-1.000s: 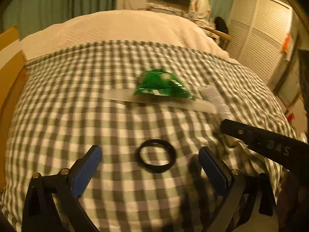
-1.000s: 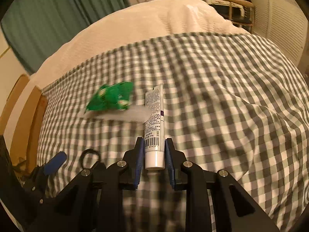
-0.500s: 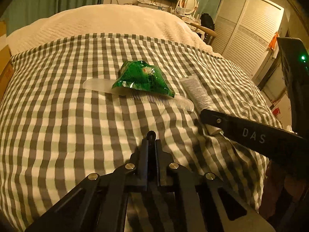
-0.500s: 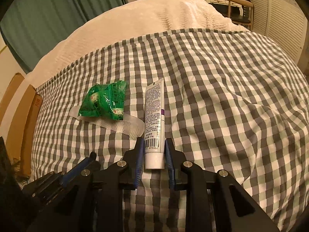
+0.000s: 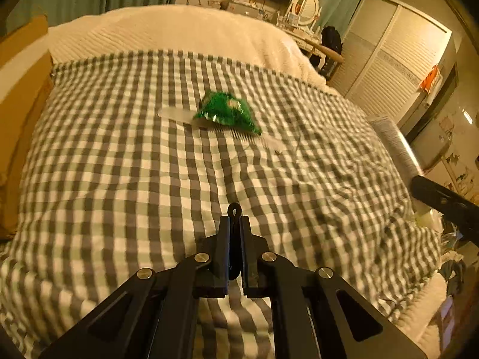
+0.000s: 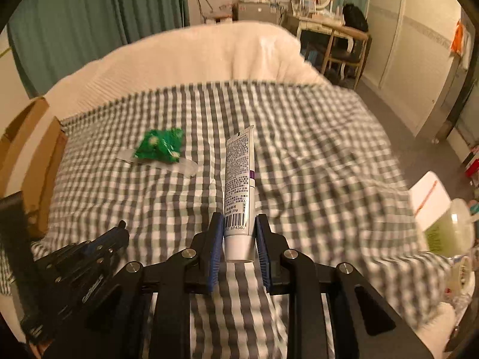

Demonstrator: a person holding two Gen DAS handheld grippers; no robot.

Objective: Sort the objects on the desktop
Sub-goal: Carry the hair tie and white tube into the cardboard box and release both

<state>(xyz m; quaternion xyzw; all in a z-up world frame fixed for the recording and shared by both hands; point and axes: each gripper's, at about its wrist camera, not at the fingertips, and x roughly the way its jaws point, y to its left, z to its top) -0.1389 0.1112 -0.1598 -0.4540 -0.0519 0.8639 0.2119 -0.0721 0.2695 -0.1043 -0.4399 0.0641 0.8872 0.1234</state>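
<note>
My left gripper point(image 5: 234, 224) is shut on a black ring point(image 5: 233, 209), squeezed flat between the pads and lifted above the checked cloth point(image 5: 119, 164). My right gripper point(image 6: 239, 233) is shut on the cap end of a white tube point(image 6: 239, 173) and holds it raised, pointing away. The tube also shows at the right edge of the left wrist view point(image 5: 395, 143). A green snack packet point(image 5: 227, 110) lies on a clear comb point(image 5: 176, 116) on the cloth; both also show in the right wrist view, the packet point(image 6: 160, 146) and the comb point(image 6: 187, 166).
Cardboard boxes point(image 5: 18, 95) stand along the left side of the bed. A cream blanket point(image 6: 194, 53) covers the far end. A white box point(image 6: 431, 197) and a round container point(image 6: 455, 227) sit to the right. A desk and chair point(image 6: 338, 39) stand beyond.
My left gripper closed on the black ring and lifted it off the cloth. My right gripper raised the tube away from the comb and packet.
</note>
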